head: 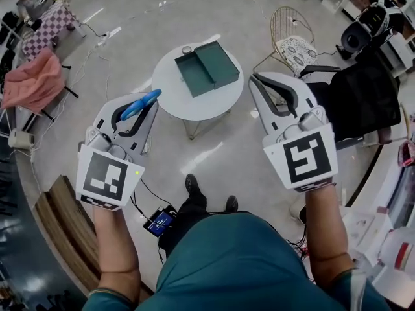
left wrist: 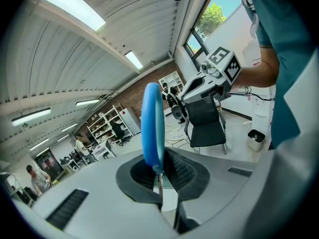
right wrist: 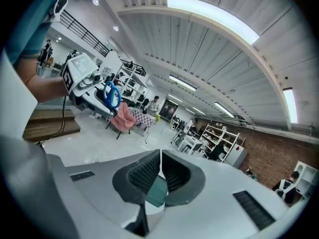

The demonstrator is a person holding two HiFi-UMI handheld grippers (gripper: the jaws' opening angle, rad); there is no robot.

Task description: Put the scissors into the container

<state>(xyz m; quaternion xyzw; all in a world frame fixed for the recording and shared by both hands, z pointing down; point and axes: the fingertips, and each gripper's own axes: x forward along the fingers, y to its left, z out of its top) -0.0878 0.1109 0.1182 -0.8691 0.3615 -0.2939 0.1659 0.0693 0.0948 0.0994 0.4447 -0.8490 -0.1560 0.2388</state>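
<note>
Blue-handled scissors stand between the jaws of my left gripper, which is shut on them; the handle loop sticks out past the fingertips. In the left gripper view the blue loop rises upright from the pinched jaws. The dark green open container lies on a round white table, ahead of both grippers and apart from them. My right gripper is held to the right of the table, shut with nothing in it. A green patch of the container shows below its jaws.
A small cylinder stands on the table beside the container. A wire chair with a cushion and a black office chair stand to the right. At left are a pink cloth and a wooden bench.
</note>
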